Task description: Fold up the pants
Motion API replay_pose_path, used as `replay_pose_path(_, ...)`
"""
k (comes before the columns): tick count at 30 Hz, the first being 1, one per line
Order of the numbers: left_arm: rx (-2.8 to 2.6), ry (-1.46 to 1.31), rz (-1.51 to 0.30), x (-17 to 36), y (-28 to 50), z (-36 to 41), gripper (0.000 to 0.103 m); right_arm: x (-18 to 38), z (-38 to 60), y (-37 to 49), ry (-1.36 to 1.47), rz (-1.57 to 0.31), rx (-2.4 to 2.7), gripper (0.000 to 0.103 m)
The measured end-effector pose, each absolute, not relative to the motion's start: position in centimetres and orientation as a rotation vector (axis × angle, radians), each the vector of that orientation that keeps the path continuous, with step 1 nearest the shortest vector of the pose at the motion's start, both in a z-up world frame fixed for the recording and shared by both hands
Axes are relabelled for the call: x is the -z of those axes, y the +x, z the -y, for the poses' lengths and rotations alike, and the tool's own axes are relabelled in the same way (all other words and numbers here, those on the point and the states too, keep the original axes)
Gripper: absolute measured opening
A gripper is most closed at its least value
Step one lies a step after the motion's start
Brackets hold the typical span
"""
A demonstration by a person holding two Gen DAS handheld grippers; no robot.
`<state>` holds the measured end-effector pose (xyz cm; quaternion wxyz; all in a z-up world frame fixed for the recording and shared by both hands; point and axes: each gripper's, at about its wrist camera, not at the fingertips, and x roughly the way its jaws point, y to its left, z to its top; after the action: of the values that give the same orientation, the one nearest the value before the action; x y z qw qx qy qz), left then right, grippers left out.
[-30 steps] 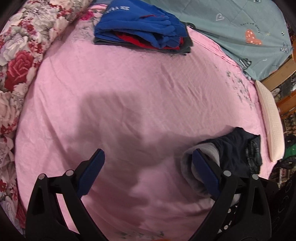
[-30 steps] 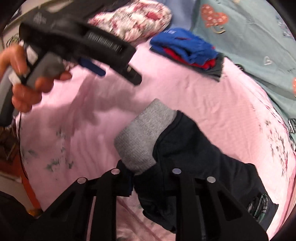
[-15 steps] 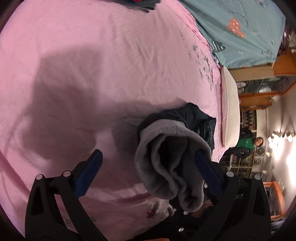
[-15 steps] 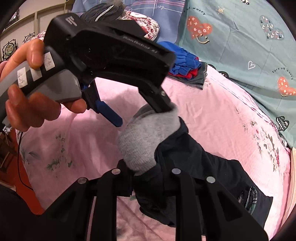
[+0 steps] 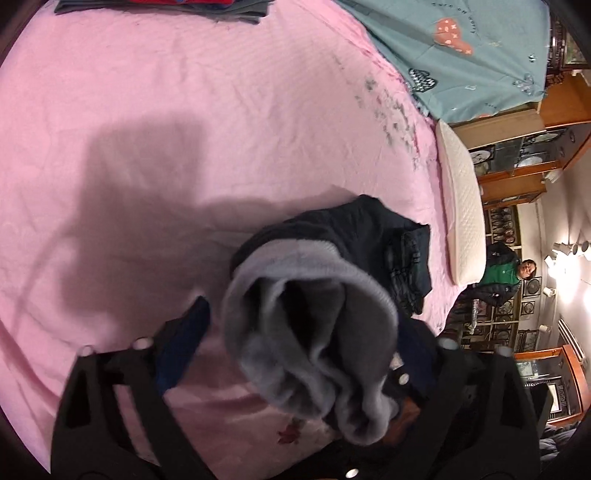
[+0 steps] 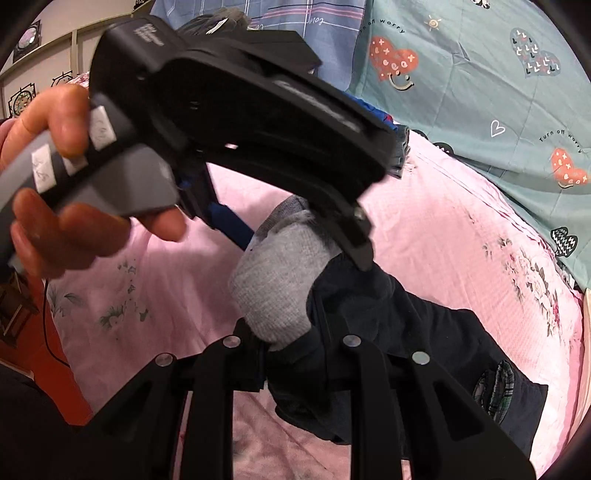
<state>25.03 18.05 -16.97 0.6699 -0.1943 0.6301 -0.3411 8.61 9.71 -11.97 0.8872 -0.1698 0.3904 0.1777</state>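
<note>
The dark navy pants [image 6: 424,332] with a grey knit waistband [image 6: 275,288] lie bunched on the pink bedsheet [image 5: 221,110]. My right gripper [image 6: 291,347] is shut on the pants just below the waistband and holds that end up. In the left wrist view the waistband [image 5: 306,332] fills the space between my left gripper's [image 5: 303,332] blue-padded fingers [image 5: 184,343], which stand open around it. The right finger is hidden behind the cloth. The left gripper also shows in the right wrist view [image 6: 295,236], held by a hand over the waistband.
A stack of folded blue and red clothes [image 5: 166,7] lies at the far side of the bed. A teal quilt [image 5: 461,55] and a white pillow [image 5: 461,206] lie to the right. A person in green [image 5: 506,277] sits beyond the bed edge.
My left gripper has moved down and closer, so the grey waistband now sits between its fingers. The right gripper keeps its hold on the pants.
</note>
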Motion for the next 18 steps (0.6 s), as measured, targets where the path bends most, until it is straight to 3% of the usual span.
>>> replay_pose_path(1,0.788,-0.44,-1.413,16.8,24.9,-17.6,0.054,11.8,-9.5,8.6,-0.351,-0.807,-0.367,0.02)
replay_pose_path(4,0.789,-0.423,-1.381,15.8,24.7,-17.2,0.037,10.9,-7.9,8.7,-0.315,-0.793,-0.365,0.02)
replay_pose_path(10,0.843,-0.404,-1.293,10.6,23.5,-13.8,0.036,7.1,-3.0,7.1,-0.246,-0.701,-0.335,0.02)
replay_pose_path(18,0.992,-0.311,-1.258,6.4,22.4,0.4,0.036,4.2,10.9,5.5,0.008,-0.682,-0.16,0.02)
